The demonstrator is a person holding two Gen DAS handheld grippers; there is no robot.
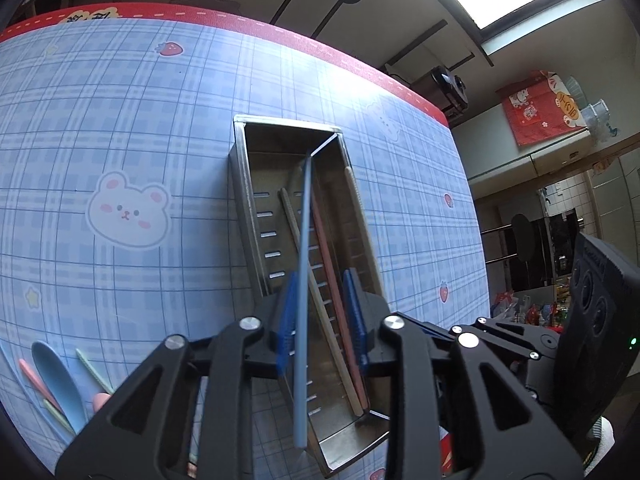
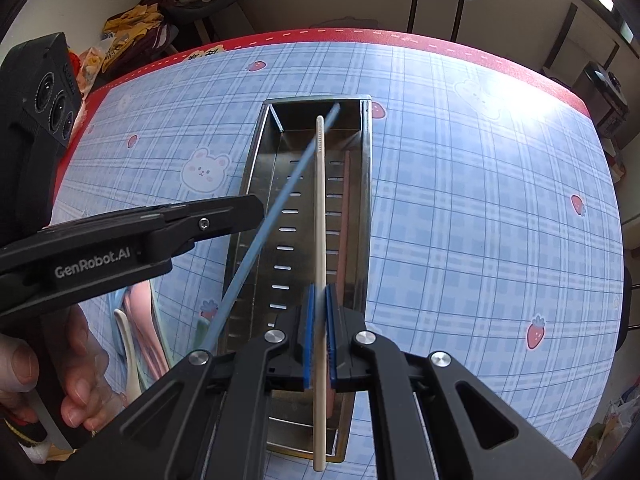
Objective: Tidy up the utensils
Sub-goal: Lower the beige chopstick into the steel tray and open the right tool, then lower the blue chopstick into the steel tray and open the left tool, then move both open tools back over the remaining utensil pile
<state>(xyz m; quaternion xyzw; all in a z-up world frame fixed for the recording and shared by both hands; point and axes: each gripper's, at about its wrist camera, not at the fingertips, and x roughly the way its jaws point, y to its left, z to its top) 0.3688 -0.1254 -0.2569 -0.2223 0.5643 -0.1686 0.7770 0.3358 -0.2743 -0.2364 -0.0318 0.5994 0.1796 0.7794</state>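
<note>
Over the steel tray point(image 1: 248, 200), the left gripper point(image 1: 322, 320) stands part-open, its jaws freeing the blue chopstick point(image 1: 304, 248); the right gripper point(image 2: 319, 336) clamps a cream chopstick point(image 2: 320, 208) lengthwise for dropping in.

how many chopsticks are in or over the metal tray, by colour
blue chopstick: 1
pink chopstick: 1
beige chopsticks: 2
total: 4
</note>
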